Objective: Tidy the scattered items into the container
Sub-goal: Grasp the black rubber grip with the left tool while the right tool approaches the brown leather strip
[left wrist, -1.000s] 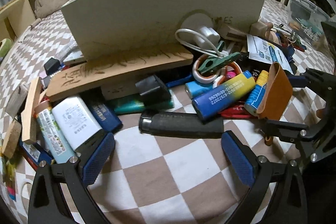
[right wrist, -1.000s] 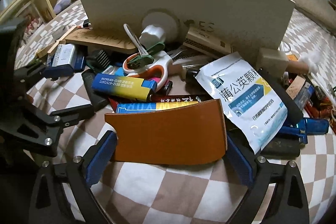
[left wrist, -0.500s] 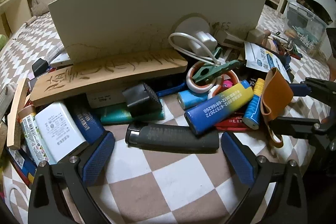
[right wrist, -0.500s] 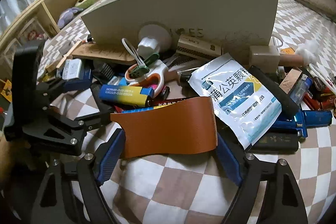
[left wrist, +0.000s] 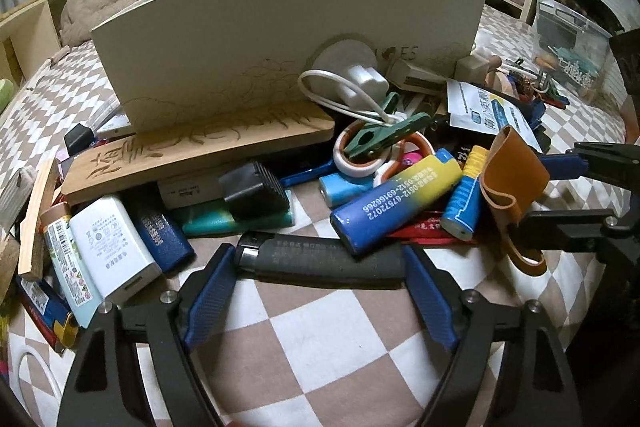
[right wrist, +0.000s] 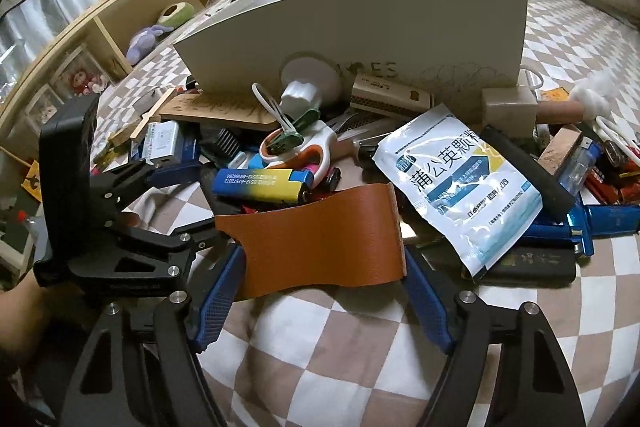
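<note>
Dim, warm indoor light; sharp focus, heavy fisheye bending, dark vignetted corners.

Black grippers (left wrist: 318,291) — blue ribbed pads (right wrist: 218,297) (silver screws).

The blue-and-yellow lighter (left wrist: 396,201) bore the number 0512-67572072 with 0512-69166266 under it. At its 12 o'clock, the cream container (right wrist: 400,39) showed the letters "ES", the start hidden behind a white plug. The white-and-blue sachet (right wrist: 456,183) at the lighter's 3 o'clock carried large Chinese characters; its small print was unreadable. The wooden plank (left wrist: 200,151) had carved characters.
</note>
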The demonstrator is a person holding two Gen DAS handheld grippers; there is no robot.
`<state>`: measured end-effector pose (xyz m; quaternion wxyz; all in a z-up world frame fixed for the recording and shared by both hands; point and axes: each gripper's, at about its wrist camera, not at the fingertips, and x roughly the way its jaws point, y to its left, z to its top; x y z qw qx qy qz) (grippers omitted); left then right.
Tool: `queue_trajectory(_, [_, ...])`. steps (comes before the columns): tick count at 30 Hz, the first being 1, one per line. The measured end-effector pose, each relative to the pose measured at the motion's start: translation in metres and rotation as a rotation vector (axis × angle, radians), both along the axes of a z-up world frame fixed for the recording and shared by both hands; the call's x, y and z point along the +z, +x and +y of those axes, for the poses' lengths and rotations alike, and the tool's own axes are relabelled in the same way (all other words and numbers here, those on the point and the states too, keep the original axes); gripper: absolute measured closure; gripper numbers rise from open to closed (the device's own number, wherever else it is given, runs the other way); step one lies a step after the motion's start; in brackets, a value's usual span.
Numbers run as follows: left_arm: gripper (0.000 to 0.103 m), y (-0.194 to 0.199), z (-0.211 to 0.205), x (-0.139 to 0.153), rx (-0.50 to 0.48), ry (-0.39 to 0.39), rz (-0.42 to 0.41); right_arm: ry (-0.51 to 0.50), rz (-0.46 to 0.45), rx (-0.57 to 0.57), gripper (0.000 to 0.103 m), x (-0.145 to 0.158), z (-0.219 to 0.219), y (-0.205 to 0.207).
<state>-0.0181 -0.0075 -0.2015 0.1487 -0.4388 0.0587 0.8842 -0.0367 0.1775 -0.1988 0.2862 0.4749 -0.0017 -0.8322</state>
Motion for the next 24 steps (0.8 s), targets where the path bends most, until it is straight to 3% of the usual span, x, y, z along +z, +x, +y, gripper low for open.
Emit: queue_trajectory(24, [0.019, 0.031, 0.006, 0.031, 0.046, 0.069, 0.019, -0.044, 0.033, -0.053, 0.024, 0.018, 0.008, 0.021])
